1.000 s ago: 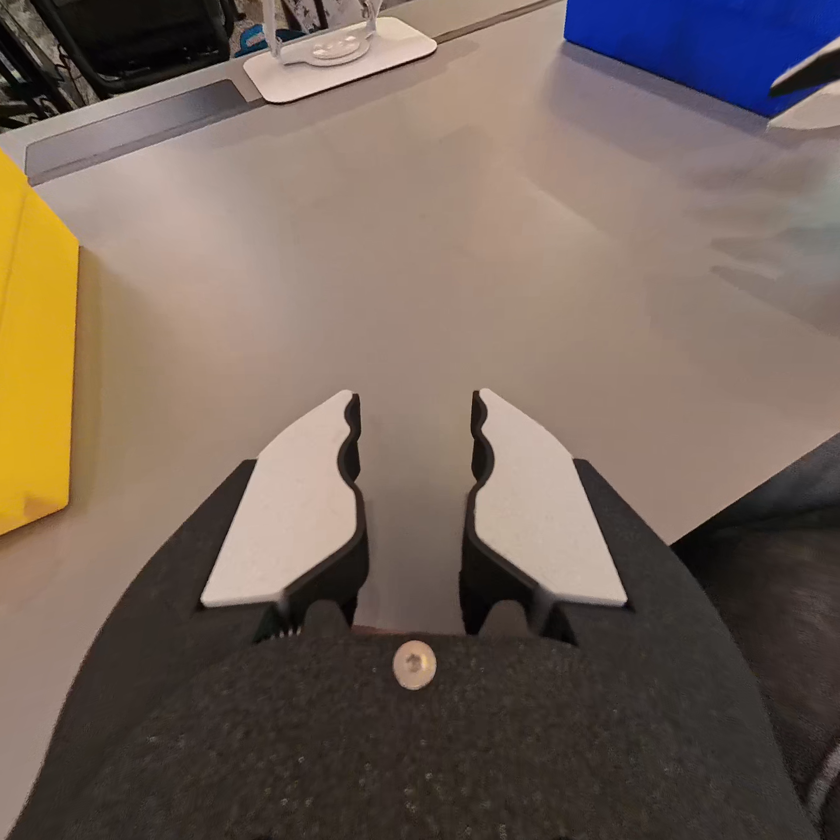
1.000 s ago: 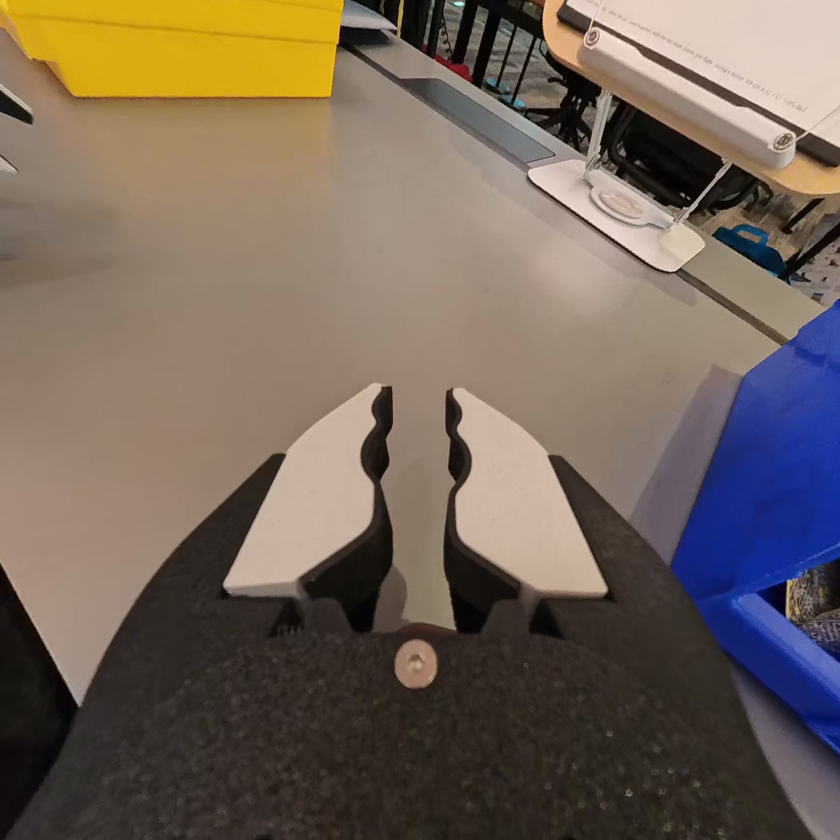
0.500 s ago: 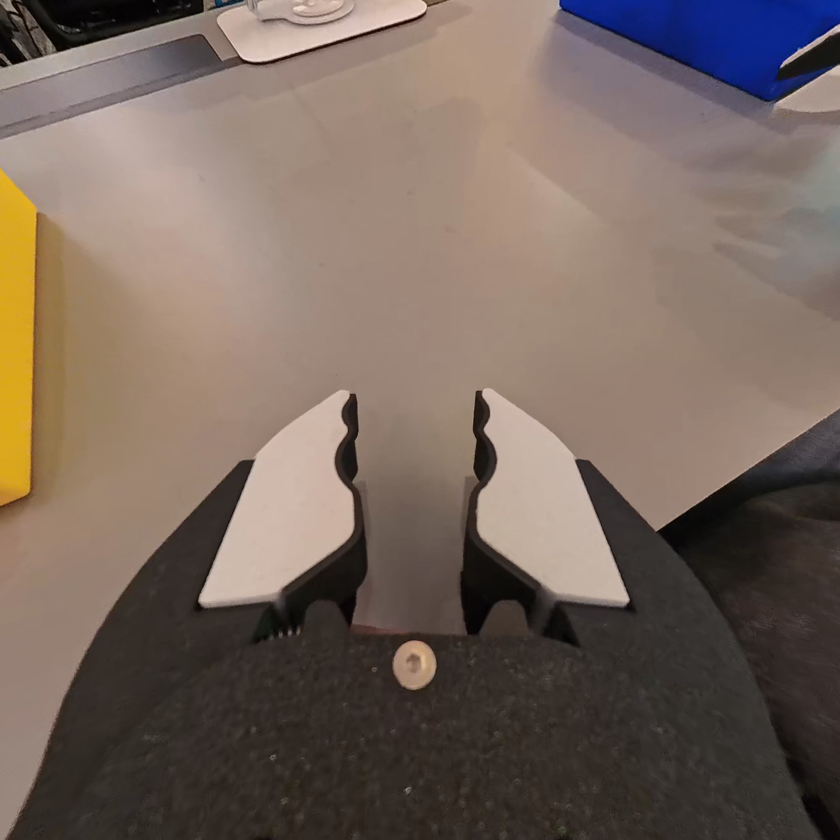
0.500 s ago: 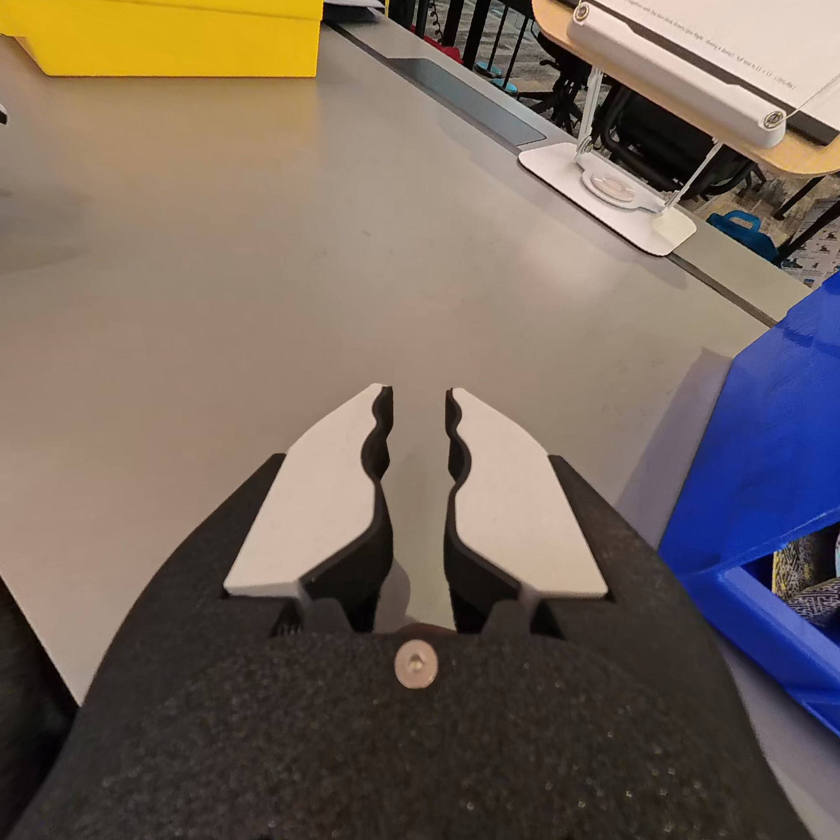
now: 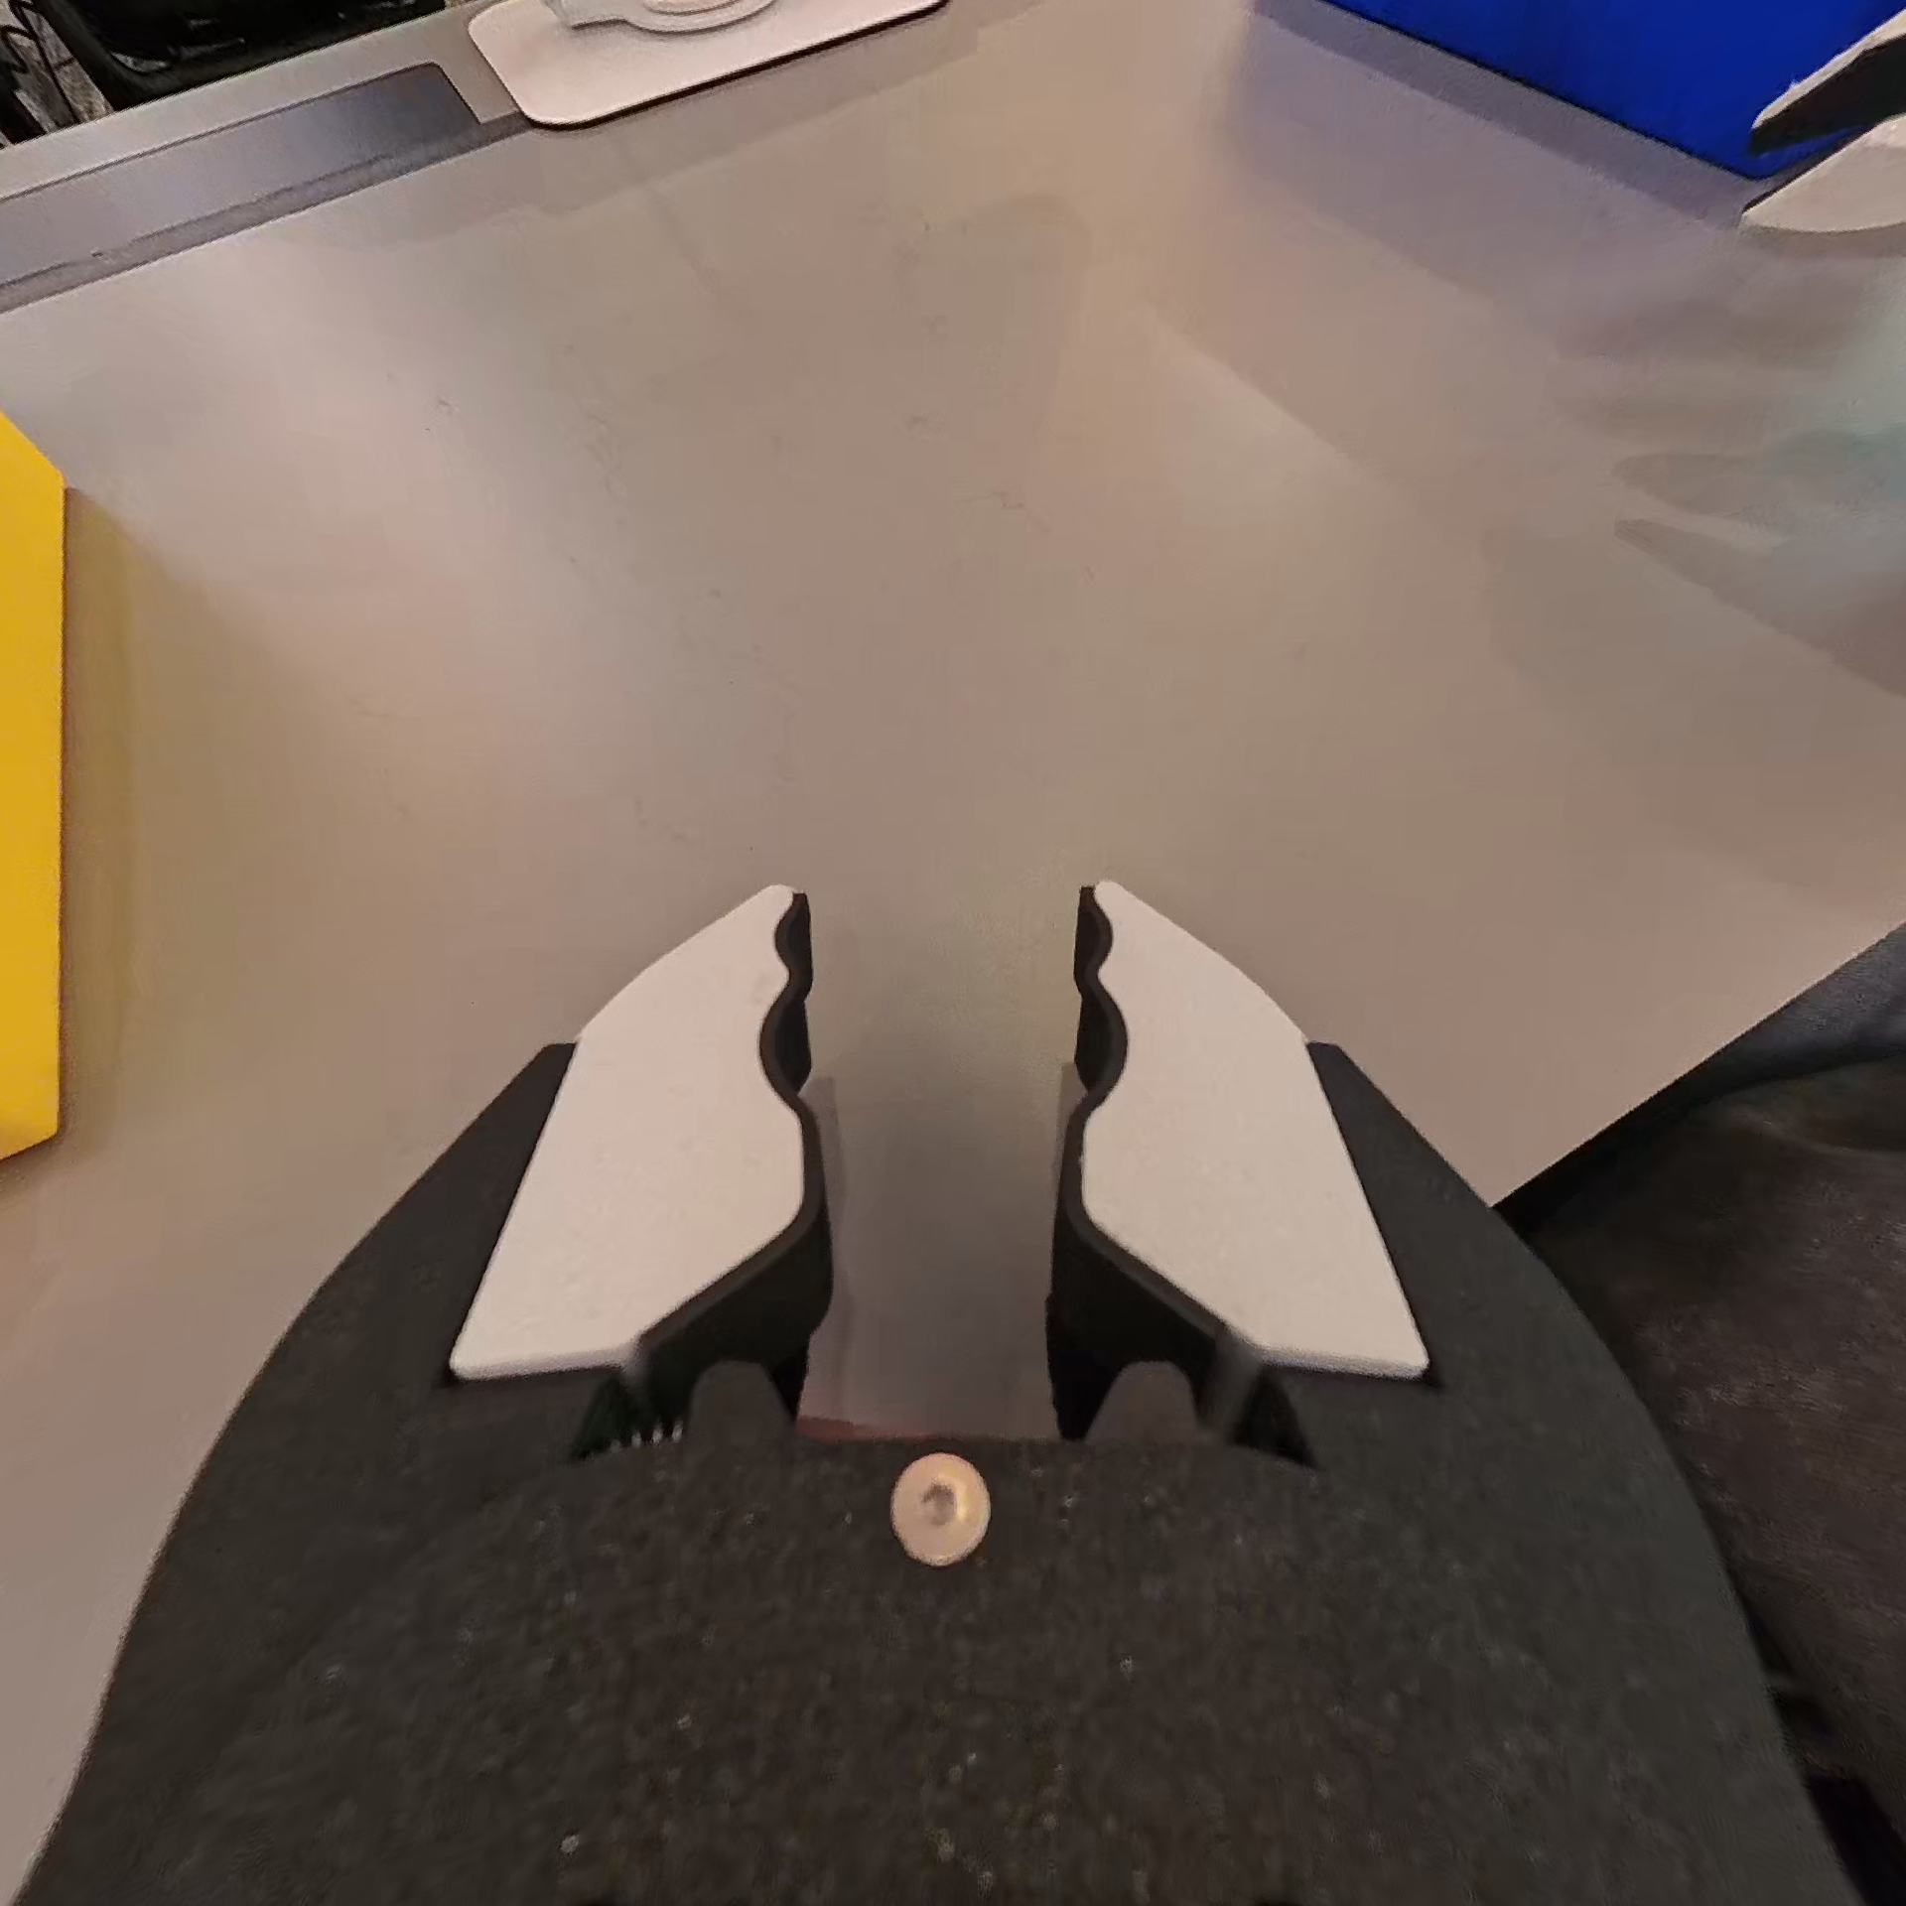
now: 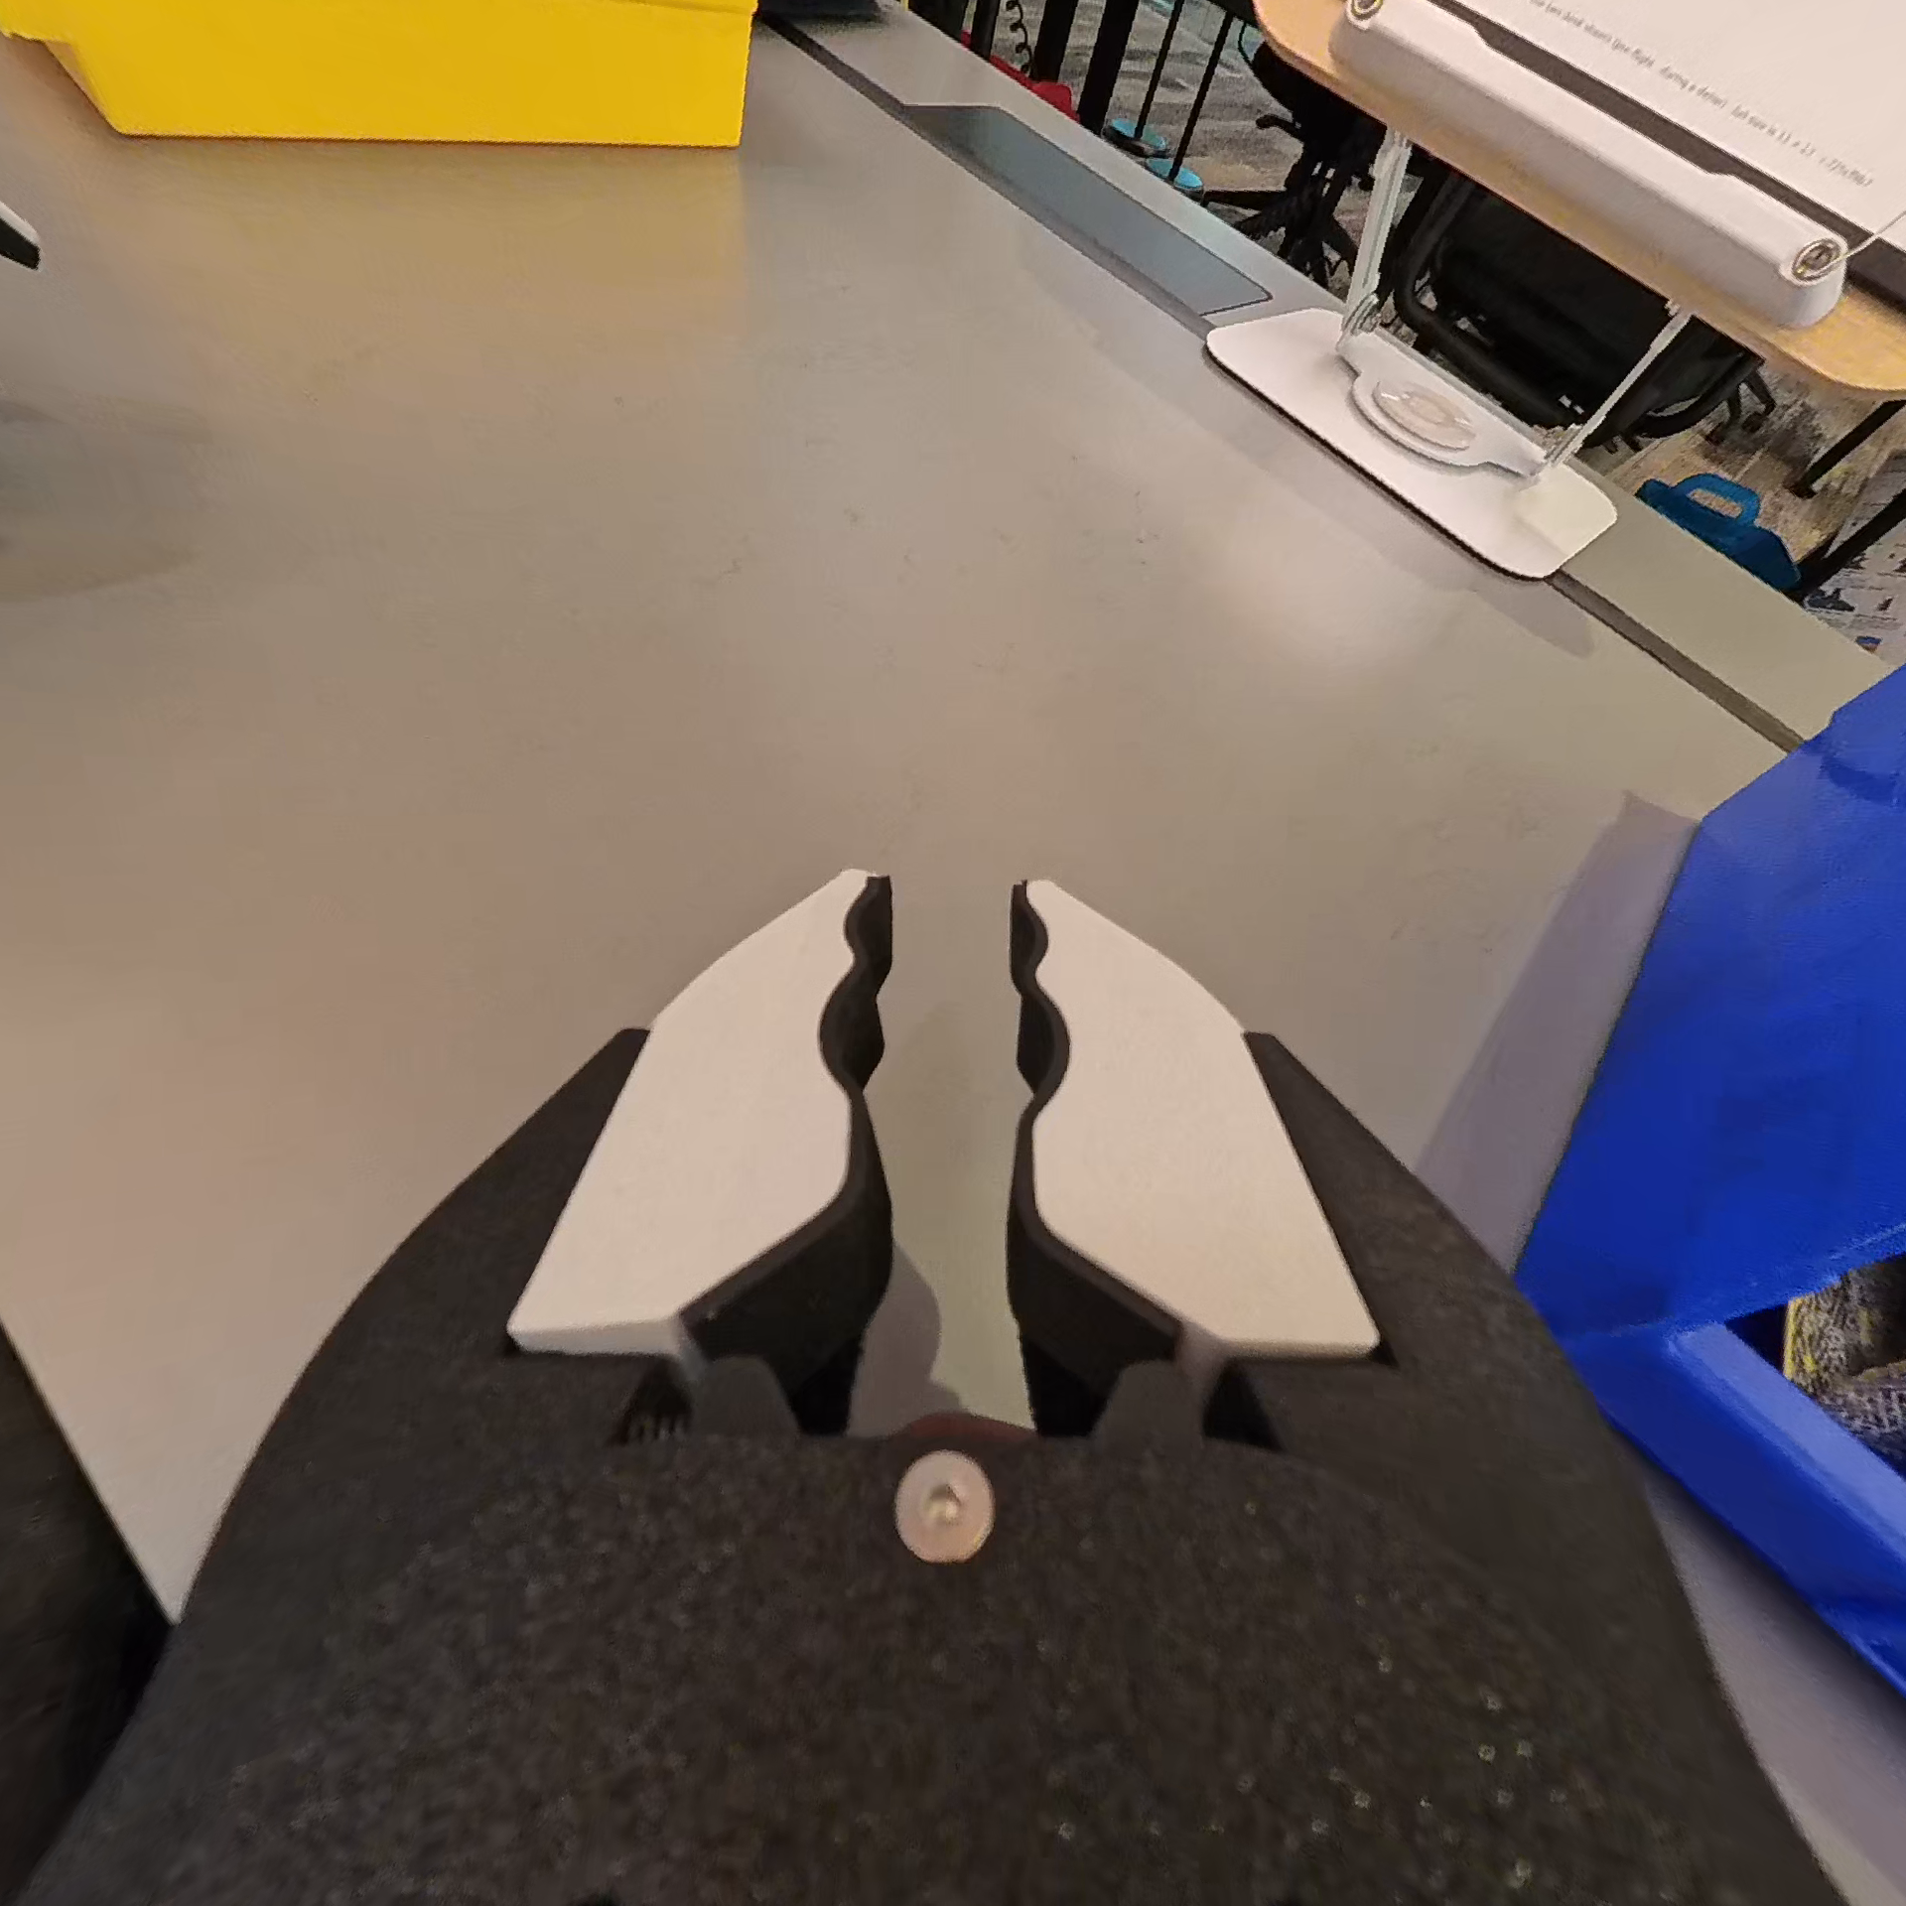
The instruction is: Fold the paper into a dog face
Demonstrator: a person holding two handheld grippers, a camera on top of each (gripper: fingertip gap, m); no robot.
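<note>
Over the grey table, left gripper held low, jaws spread wide, nothing between them; bare tabletop visible through the gap. Fingers white-faced with black wavy inner edges, set in a black textured body.

Right gripper likewise above the table, jaws parted by a narrower gap, empty. Tip of it also seen at the far right edge of the left wrist view, in front of the blue bin.

Containers:
- Yellow bin at the far left of the table in the right wrist view; solid side wall facing the camera, interior not visible, contents cannot be told. Same bin at the left edge of the left wrist view.
- Blue bin just beside the right gripper, on its right. Open front toward the camera; grey and yellowish patterned material partly visible inside at the frame edge, kind not determinable.

Other items: white stand base at the far table edge, clear supports carrying a white-and-wood board with a printed sheet. Same base in the left wrist view. Dark inset panel along the far edge.

Paper: not located in either view; position cannot be told.

Dark fabric beyond the near table edge, lower right of the left wrist view.
</note>
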